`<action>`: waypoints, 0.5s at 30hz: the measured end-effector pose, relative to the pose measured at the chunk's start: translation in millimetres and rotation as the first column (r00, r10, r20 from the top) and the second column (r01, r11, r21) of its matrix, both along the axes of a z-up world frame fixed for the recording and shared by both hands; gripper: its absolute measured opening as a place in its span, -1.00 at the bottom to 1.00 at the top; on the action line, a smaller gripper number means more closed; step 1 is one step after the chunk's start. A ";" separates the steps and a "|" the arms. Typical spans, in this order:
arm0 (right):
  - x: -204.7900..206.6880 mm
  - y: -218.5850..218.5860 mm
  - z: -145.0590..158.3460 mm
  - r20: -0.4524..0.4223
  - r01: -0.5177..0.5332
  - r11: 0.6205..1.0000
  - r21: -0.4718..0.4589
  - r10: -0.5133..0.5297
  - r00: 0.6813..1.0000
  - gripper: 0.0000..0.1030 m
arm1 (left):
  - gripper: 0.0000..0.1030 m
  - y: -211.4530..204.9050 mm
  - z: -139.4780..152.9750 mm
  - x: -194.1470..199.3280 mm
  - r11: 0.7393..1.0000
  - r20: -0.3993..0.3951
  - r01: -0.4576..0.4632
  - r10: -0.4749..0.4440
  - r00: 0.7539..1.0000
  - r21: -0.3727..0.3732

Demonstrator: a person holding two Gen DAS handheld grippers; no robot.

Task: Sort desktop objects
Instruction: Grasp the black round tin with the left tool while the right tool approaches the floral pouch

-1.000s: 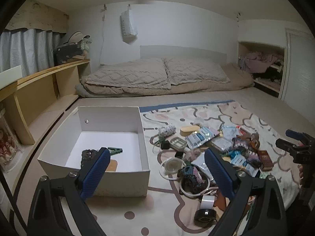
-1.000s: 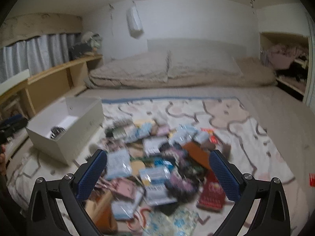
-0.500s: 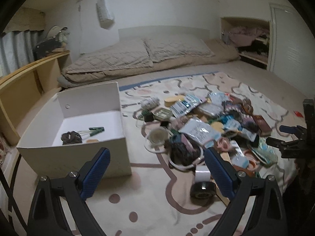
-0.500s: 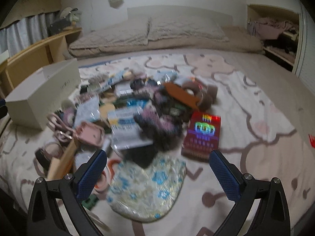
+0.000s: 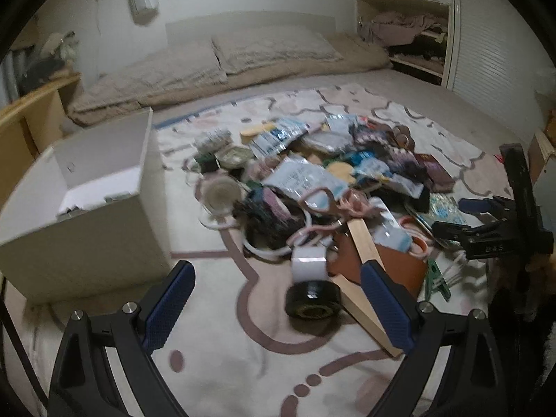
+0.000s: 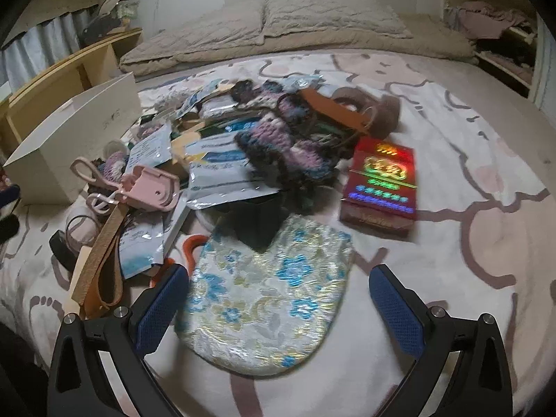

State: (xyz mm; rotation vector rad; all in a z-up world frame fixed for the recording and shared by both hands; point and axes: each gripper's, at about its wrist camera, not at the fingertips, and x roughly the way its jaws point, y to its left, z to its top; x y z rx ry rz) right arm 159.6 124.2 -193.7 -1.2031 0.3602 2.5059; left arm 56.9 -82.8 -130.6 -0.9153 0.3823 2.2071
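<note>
The heap of small objects (image 5: 333,187) is spread over the patterned blanket (image 5: 215,347), just to the right of the white box (image 5: 87,229) as seen from the left wrist. All places below are given from that box.

The left gripper (image 5: 278,309) is held with its jaws spread wide and nothing between the pads; the black tape roll (image 5: 312,299) lies ahead of it, on the near edge of the heap, well apart from the box, with a white tape roll (image 5: 308,267) touching it behind. The black roll is judged stiff, light and smooth-sided; it would best be taken across its outer wall, since it may roll if nudged at the rim.

The right gripper (image 6: 278,302) is likewise spread and empty, poised over the floral brocade pouch (image 6: 267,302) at the heap's end farthest from the box. The pouch is judged soft, flat and somewhat slick; a pinch at its rounded edge is likely needed, as a grasp across the middle would only press it into the blanket.

The red holographic box (image 6: 380,187) beside the pouch carries print that cannot be read. Faint writing is seen on the white box's side in the right wrist view, also illegible. The foil packets (image 6: 222,173) bear blurred text only.
</note>
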 end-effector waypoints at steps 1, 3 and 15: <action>-2.3 -1.1 -1.6 0.011 -0.007 1.000 0.005 0.007 1.000 1.00 | 0.88 0.4 -2.6 -0.7 1.000 0.013 0.002 -0.002 1.000 -0.003; -4.8 -2.9 -4.3 0.014 -0.014 1.000 0.021 0.014 1.000 1.00 | 0.85 0.3 -7.5 -2.0 1.000 0.037 0.001 -0.001 0.999 -0.007; 0.5 -0.3 -16.8 -0.080 0.002 1.000 -0.002 -0.002 0.997 1.00 | 0.59 4.7 -34.8 -8.6 0.999 0.206 0.034 -0.031 0.978 -0.008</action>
